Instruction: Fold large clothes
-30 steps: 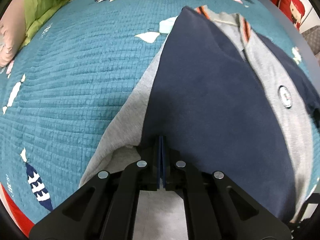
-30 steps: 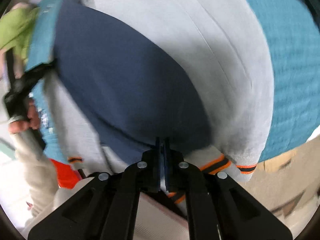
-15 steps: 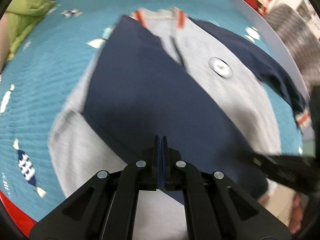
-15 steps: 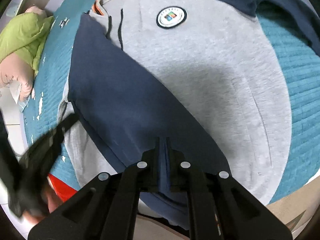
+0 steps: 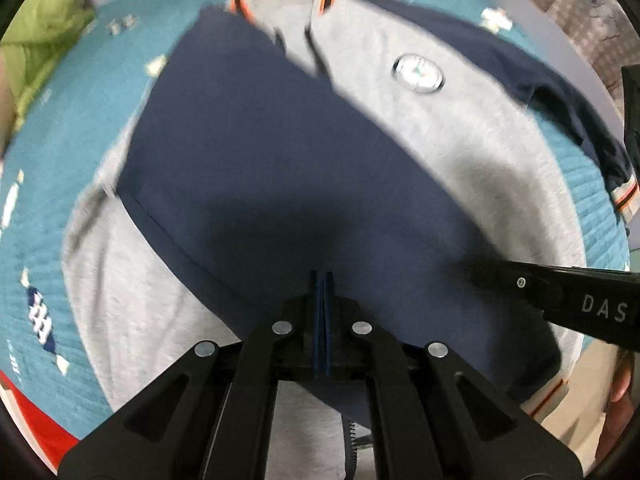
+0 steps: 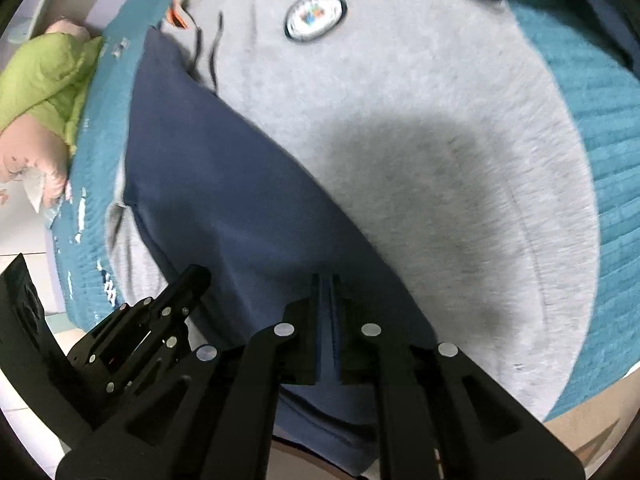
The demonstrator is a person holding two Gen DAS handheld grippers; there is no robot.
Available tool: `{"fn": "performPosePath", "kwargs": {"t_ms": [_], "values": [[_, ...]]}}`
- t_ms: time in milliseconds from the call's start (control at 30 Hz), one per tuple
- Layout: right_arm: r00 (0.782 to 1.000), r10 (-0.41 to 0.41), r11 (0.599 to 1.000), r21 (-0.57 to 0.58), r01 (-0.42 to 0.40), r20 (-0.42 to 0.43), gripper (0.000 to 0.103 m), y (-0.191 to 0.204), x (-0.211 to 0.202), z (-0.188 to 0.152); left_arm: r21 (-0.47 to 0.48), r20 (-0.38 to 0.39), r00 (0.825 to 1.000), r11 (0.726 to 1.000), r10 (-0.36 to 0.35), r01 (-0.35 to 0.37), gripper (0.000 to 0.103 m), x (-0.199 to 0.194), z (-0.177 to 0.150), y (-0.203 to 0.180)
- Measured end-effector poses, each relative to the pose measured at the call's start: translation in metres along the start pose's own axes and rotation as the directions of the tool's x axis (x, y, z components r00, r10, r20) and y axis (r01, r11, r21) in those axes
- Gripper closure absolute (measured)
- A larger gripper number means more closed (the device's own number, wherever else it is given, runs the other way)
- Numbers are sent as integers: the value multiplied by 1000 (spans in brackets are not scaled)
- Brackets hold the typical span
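Note:
A grey zip jacket (image 5: 460,148) with navy sleeves and a round chest badge (image 5: 418,73) lies face up on a teal quilt (image 5: 92,120). One navy sleeve (image 5: 280,184) is folded diagonally across the chest. My left gripper (image 5: 322,280) is shut on that navy sleeve near the hem. My right gripper (image 6: 326,284) is shut on the same sleeve (image 6: 224,184) close beside it. The right gripper's arm shows in the left wrist view (image 5: 560,296), and the left gripper shows in the right wrist view (image 6: 160,320). The other sleeve (image 5: 568,112) lies out to the right.
A green and pink pile of bedding (image 6: 36,92) sits at the far left of the bed. The bed's near edge with red fabric (image 5: 24,408) is at lower left. A patterned grey object (image 5: 580,12) stands beyond the bed's right side.
Both grippers have carried the navy sleeve further across the jacket toward the hem and come closer together. More of the grey front and the badge is now in view.

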State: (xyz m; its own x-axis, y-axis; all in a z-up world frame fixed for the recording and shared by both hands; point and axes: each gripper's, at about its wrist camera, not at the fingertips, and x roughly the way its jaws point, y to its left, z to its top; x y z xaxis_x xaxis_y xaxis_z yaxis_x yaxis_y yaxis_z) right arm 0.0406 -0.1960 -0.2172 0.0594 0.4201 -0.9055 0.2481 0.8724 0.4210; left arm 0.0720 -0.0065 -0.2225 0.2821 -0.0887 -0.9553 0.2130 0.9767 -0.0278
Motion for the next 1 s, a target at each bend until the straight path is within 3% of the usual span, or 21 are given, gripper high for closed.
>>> {"fn": "performPosePath", "kwargs": {"t_ms": [33, 100, 133, 167, 300, 567, 767, 1000], "values": [[1000, 16, 1000, -3, -16, 18, 96, -3, -9, -1, 14, 16, 1000, 1000, -4, 4, 98, -7, -1, -2], [997, 23, 1000, 9, -23, 76, 71, -11, -31, 1, 34, 54, 999, 999, -5, 3, 70, -21, 5, -10], [992, 5, 1000, 28, -8, 126, 43, -17, -42, 1, 41, 69, 998, 999, -12, 9, 65, -25, 7, -13], [984, -16, 999, 48, 8, 178, 30, -23, -53, 1, 52, 82, 996, 999, -20, 16, 62, -29, 11, -17], [965, -39, 991, 133, 5, 259, 23, -52, -78, 7, 90, 104, 993, 995, -63, 53, 53, -40, 26, -33], [929, -157, 949, 311, 48, 335, 23, -129, -121, 15, 156, 103, 989, 984, -102, 86, 51, -37, 62, -66], [902, -257, 887, 455, 78, 347, 23, -192, -147, 16, 163, 91, 988, 981, -124, 108, 50, -30, 90, -83], [871, -396, 792, 588, 163, 291, 23, -241, -162, 11, 144, 56, 985, 978, -162, 153, 50, -9, 123, -95]]}}
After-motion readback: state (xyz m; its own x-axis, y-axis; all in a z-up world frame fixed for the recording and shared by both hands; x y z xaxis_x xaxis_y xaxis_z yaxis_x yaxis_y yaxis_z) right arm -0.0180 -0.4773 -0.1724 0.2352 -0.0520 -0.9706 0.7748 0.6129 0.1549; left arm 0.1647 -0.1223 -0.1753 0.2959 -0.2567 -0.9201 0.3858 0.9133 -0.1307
